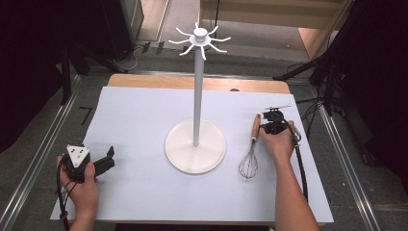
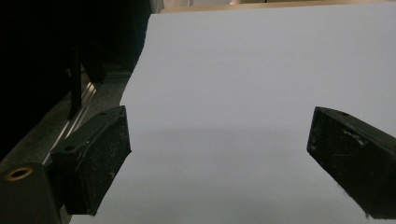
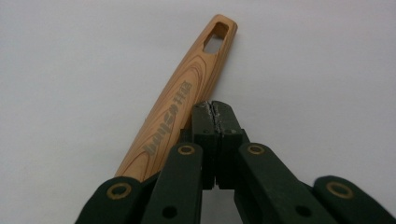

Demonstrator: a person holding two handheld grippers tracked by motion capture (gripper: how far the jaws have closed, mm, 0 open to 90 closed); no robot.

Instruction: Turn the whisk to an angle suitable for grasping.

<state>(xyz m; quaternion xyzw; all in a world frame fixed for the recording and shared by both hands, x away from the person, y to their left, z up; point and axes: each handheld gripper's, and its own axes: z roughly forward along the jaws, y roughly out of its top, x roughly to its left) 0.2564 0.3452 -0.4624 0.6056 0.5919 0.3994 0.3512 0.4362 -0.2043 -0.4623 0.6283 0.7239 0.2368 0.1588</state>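
A whisk [image 1: 251, 149] with a wooden handle [image 3: 187, 88] and a wire head lies flat on the white sheet [image 1: 144, 187], right of the stand. My right gripper [image 1: 263, 128] rests just right of the handle. In the right gripper view this gripper [image 3: 215, 111] is shut with nothing between its jaws, and the handle runs along their left side. A white hook stand [image 1: 196, 96] rises from a round base [image 1: 195, 154] in the middle of the table. At the near left my left gripper [image 1: 108, 158] hovers low over bare sheet, and its jaws [image 2: 219, 140] stand wide open.
The stand's top carries several curved hooks [image 1: 199, 40], high above the table. A wooden table edge [image 1: 192, 83] shows behind the sheet. Metal rails [image 1: 43, 149] run along both sides, with dark stands and cables beyond them.
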